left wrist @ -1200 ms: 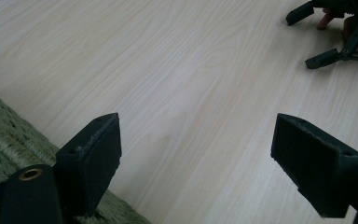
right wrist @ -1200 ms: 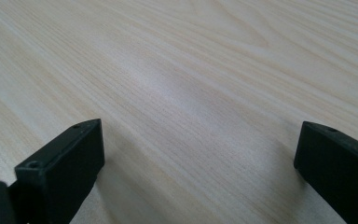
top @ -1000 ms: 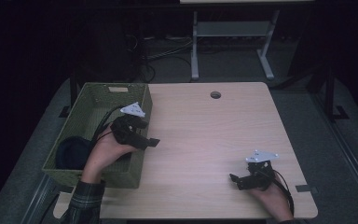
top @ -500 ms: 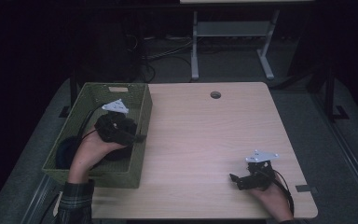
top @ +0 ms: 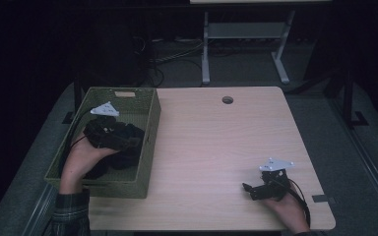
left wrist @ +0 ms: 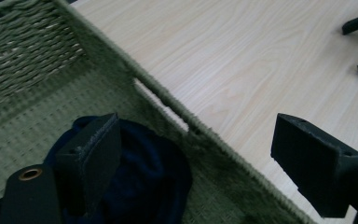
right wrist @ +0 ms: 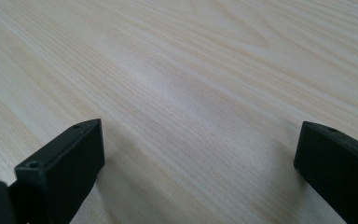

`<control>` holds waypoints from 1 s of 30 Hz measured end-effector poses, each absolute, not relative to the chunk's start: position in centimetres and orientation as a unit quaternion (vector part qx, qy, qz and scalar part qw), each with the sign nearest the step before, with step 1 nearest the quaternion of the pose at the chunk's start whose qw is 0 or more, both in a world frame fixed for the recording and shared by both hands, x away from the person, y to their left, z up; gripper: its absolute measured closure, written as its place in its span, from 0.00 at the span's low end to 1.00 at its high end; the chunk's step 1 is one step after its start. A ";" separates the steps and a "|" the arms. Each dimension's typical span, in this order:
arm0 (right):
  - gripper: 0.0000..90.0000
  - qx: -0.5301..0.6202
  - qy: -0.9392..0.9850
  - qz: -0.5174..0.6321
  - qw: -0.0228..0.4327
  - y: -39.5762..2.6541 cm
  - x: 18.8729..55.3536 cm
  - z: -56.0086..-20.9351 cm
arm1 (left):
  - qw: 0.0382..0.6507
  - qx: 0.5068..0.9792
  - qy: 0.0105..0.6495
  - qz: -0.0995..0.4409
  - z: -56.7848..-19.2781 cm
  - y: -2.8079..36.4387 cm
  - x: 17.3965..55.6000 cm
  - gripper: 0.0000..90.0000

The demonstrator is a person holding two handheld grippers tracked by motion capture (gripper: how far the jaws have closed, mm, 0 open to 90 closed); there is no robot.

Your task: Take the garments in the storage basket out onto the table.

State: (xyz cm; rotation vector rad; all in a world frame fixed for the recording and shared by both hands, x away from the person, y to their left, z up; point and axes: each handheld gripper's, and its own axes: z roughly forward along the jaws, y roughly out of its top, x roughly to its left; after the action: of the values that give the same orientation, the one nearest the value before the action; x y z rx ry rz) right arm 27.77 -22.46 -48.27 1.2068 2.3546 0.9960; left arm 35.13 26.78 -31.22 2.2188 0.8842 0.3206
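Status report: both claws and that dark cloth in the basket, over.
Left claw open above dark cloth in basket. Right claw open, idle on table. Basket wall close.

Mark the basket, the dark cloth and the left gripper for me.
Basket point(top: 150, 129), high view, on its right wall.
Dark cloth point(left wrist: 156, 170), left gripper view, on its bunched middle in the basket.
Left gripper point(left wrist: 193, 156), left gripper view, midway between its open jaws.

Dim, dark surroundings; close-up views sharper (soft glare).
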 end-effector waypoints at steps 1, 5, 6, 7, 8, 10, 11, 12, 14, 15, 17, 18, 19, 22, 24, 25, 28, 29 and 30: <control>0.01 0.421 0.823 0.347 0.157 -22.5 27.8 -48.3 | 0.357 0.859 0.344 0.125 -31.2 27.0 35.1 0.17; 0.01 0.422 0.823 0.347 0.157 -22.5 27.8 -48.3 | 0.353 0.855 0.355 0.131 -31.3 27.7 35.2 0.18; 0.01 0.422 0.823 0.347 0.157 -22.5 27.8 -48.3 | 0.352 0.855 0.357 0.132 -31.3 27.9 35.2 0.17; 0.01 0.422 0.823 0.347 0.157 -22.5 27.8 -48.3 | 0.352 0.854 0.360 0.133 -31.3 28.1 35.2 0.18; 0.01 0.422 0.823 0.347 0.156 -22.5 27.8 -48.3 | 0.351 0.853 0.361 0.135 -31.4 28.2 35.2 0.18; 0.01 0.422 0.823 0.347 0.157 -22.5 27.8 -48.3 | 0.352 0.851 0.366 0.136 -31.4 28.6 35.2 0.17; 0.01 0.422 0.823 0.347 0.157 -22.5 27.8 -48.3 | 0.351 0.851 0.365 0.138 -31.4 28.8 35.3 0.18; 0.01 0.422 0.823 0.346 0.157 -22.5 27.8 -48.3 | 0.351 0.850 0.368 0.139 -31.5 28.9 35.3 0.17; 0.01 0.420 0.824 0.346 0.158 -22.5 27.8 -48.2 | 0.345 0.849 0.374 0.144 -31.6 29.3 35.3 0.17; 0.01 0.421 0.823 0.347 0.156 -22.5 27.8 -48.3 | 0.343 0.848 0.378 0.145 -31.6 29.4 35.3 0.17; 0.01 0.422 0.823 0.347 0.156 -22.5 27.8 -48.3 | 0.340 0.847 0.381 0.146 -31.7 29.7 35.4 0.17; 0.01 0.423 0.823 0.346 0.156 -22.5 27.8 -48.3 | 0.340 0.846 0.384 0.146 -31.8 29.9 35.4 0.17; 0.01 0.422 0.823 0.346 0.156 -22.5 27.8 -48.3 | 0.338 0.846 0.385 0.148 -31.9 30.0 35.4 0.17; 0.01 0.421 0.823 0.347 0.157 -22.5 27.8 -48.3 | 0.333 0.846 0.388 0.151 -32.1 30.4 35.5 0.17; 0.01 0.421 0.823 0.347 0.157 -22.5 27.8 -48.3 | 0.331 0.845 0.391 0.152 -32.3 30.7 35.6 0.17; 0.01 0.421 0.823 0.347 0.157 -22.5 27.8 -48.3 | 0.328 0.846 0.393 0.152 -32.4 30.8 35.6 0.17; 0.01 0.421 0.823 0.347 0.157 -22.5 27.8 -48.3 | 0.319 0.846 0.400 0.151 -32.8 31.1 35.8 0.17; 0.01 0.421 0.823 0.347 0.157 -22.5 27.8 -48.3 | 0.316 0.846 0.402 0.151 -32.9 31.1 35.9 0.17; 0.01 0.421 0.823 0.347 0.157 -22.5 27.8 -48.3 | 0.315 0.846 0.403 0.152 -33.1 31.2 36.0 0.17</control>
State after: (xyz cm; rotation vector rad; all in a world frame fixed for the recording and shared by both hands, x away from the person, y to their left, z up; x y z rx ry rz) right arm 27.78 -22.47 -48.26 1.2056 2.3565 0.9926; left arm 35.97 31.20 -33.12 2.2279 1.0623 0.3998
